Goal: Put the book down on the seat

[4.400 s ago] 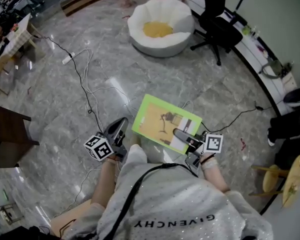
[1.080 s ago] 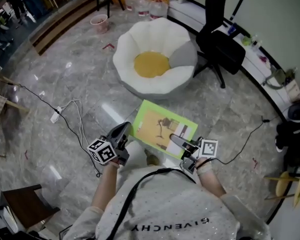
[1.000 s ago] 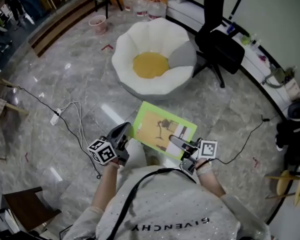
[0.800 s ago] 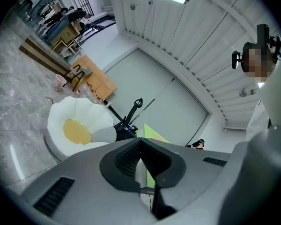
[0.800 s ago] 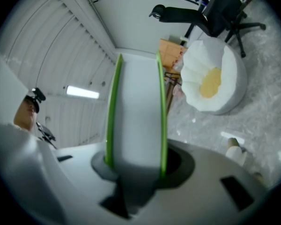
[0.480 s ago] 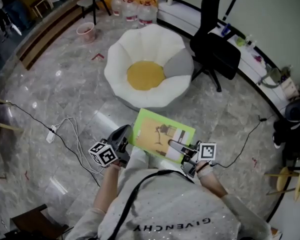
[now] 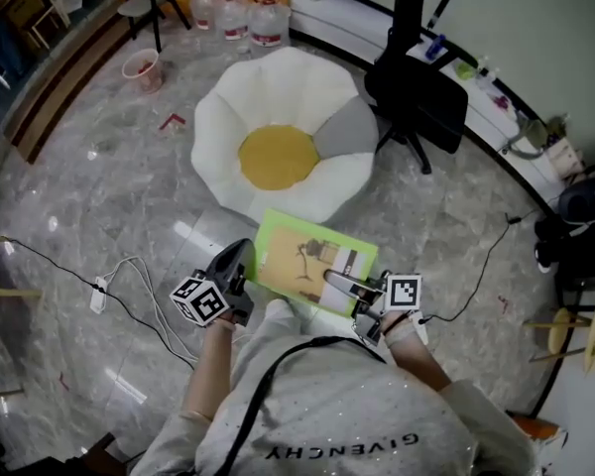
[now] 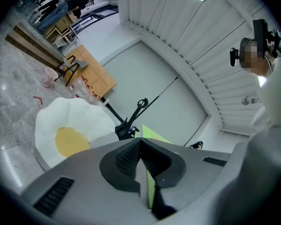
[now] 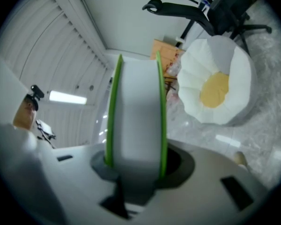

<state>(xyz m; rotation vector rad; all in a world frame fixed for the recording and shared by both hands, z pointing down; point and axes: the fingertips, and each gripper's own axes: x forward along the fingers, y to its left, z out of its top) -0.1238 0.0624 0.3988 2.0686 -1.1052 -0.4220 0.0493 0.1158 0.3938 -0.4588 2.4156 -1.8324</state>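
Note:
A green-edged book (image 7: 312,269) with a tan cover is held flat, low in front of me, above the marble floor. My right gripper (image 7: 339,284) is shut on its near right side; in the right gripper view the thick page block (image 9: 136,116) fills the space between the jaws (image 9: 133,165). My left gripper (image 7: 240,258) is at the book's left corner, and in the left gripper view its jaws (image 8: 141,142) are shut on a thin green edge (image 8: 153,136). The seat, a white flower-shaped beanbag with a yellow centre (image 7: 278,157) (image 8: 70,125) (image 9: 215,86), stands just beyond the book.
A black office chair (image 7: 416,87) stands right of the seat. Water bottles (image 7: 233,13) and a small red bucket (image 7: 139,65) lie behind it. Cables and a power strip (image 7: 97,294) trail on the floor at left. A wooden stool (image 7: 575,335) is at far right.
I have walked toward the seat: the beanbag now lies closer to the book's far edge. Both grippers keep the same hold on the book.

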